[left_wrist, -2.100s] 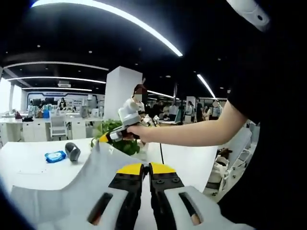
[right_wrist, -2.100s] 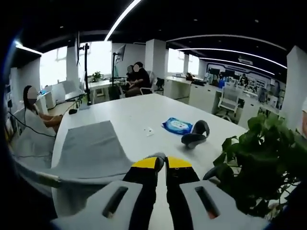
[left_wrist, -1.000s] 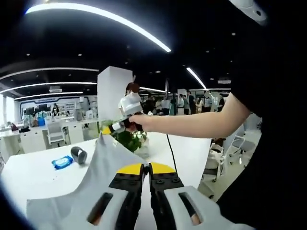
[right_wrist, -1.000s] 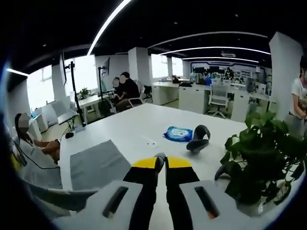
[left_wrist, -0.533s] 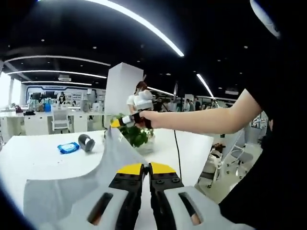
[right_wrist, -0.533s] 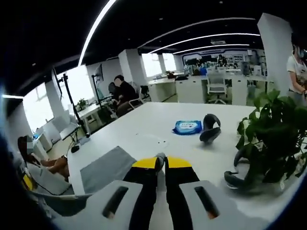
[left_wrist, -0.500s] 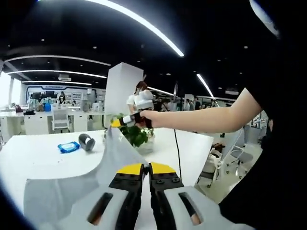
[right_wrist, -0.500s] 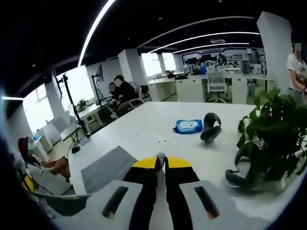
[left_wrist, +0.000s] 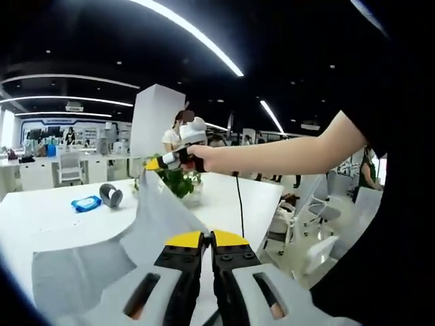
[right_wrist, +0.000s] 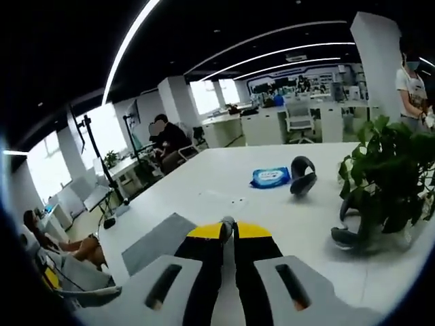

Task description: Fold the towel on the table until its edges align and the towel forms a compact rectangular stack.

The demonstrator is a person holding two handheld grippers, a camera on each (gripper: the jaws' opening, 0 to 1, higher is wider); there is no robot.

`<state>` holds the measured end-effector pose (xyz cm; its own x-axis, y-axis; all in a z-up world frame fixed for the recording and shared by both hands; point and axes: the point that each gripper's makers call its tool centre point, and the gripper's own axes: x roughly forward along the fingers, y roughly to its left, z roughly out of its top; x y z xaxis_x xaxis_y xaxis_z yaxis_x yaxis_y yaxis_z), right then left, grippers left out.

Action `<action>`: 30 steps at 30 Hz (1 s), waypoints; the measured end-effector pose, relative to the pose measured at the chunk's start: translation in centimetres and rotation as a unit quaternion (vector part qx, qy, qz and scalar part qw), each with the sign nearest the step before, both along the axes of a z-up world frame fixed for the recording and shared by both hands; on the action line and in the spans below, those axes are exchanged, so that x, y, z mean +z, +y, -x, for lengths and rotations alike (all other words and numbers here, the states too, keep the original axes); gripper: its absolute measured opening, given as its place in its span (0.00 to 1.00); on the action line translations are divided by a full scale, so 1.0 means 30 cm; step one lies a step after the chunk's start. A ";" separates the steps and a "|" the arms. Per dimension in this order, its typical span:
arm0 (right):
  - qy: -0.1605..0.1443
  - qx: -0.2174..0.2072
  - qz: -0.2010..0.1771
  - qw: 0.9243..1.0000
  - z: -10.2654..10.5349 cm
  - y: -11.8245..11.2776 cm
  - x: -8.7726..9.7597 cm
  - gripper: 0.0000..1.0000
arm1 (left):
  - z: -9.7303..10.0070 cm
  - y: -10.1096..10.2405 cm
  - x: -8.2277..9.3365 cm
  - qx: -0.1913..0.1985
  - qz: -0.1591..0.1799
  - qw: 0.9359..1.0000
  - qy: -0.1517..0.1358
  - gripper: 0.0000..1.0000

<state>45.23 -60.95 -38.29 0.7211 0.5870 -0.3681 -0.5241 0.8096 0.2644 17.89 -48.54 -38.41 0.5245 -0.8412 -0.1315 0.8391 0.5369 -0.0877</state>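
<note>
The broad white table (right_wrist: 224,183) carries a grey cloth towel (right_wrist: 163,241), a blue wipes packet (right_wrist: 270,177), a dark curved headrest-like object (right_wrist: 303,175) and a leafy green potted plant (right_wrist: 384,176).

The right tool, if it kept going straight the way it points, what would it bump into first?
Probably the bare white table. The right tool, shut on the grey towel, aims between the towel's flat part and the blue wipes pack. Depth is hard to judge.

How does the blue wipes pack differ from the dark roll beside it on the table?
The wipes pack is blue with a white label and lies flat; the dark roll is grey-black and stands taller. The pack is roughly rectangular and soft-looking, the roll rounded with an open centre. Both rest on the white table, close together, away from the towel.
</note>
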 end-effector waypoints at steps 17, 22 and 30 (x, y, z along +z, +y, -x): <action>0.015 0.024 -0.003 1.000 -0.046 -0.029 -0.046 0.02 | -0.035 -0.009 -0.008 0.054 0.015 0.998 0.009 0.04; 0.010 0.053 -0.002 0.999 -0.061 0.001 -0.066 0.02 | -0.037 -0.039 -0.056 0.079 0.013 0.997 0.018 0.04; 0.010 0.076 -0.014 0.997 -0.094 0.063 -0.067 0.02 | -0.047 -0.016 -0.052 0.103 0.014 0.994 0.011 0.04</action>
<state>48.04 -59.05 -40.31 0.6159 0.6992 -0.3631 -0.6345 0.7134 0.2975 19.29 -49.01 -39.97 0.6839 -0.7192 -0.1226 0.7089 0.6948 -0.1215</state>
